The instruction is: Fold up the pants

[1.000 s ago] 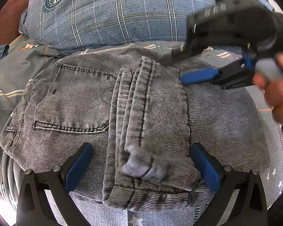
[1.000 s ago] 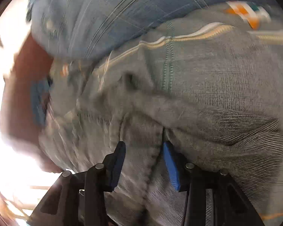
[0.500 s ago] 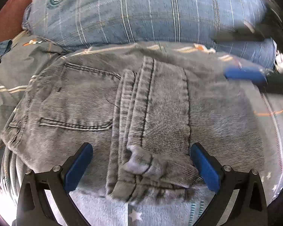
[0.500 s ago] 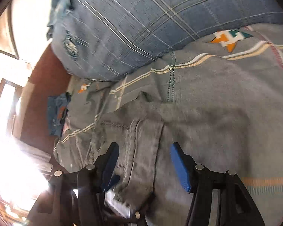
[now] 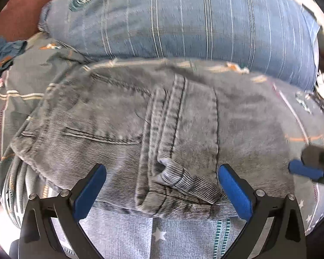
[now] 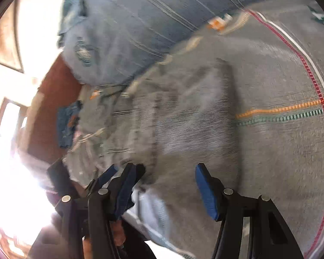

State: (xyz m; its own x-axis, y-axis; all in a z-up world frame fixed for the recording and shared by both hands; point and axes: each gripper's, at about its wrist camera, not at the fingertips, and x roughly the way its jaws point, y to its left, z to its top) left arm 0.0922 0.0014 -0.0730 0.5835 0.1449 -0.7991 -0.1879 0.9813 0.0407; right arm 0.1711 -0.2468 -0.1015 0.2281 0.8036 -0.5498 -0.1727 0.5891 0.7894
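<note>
Left tongs (image 5: 162, 185) spread over folded pants (image 5: 140, 129); pillow (image 5: 183, 17) emblem unreadable.

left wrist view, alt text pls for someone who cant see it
Folded grey jeans lie on a patterned bedsheet, with the open left gripper straddling their near edge, its blue pads on either side of a rolled cuff. A blue plaid pillow lies behind, and the right gripper's blue tip shows at the right edge.
</note>
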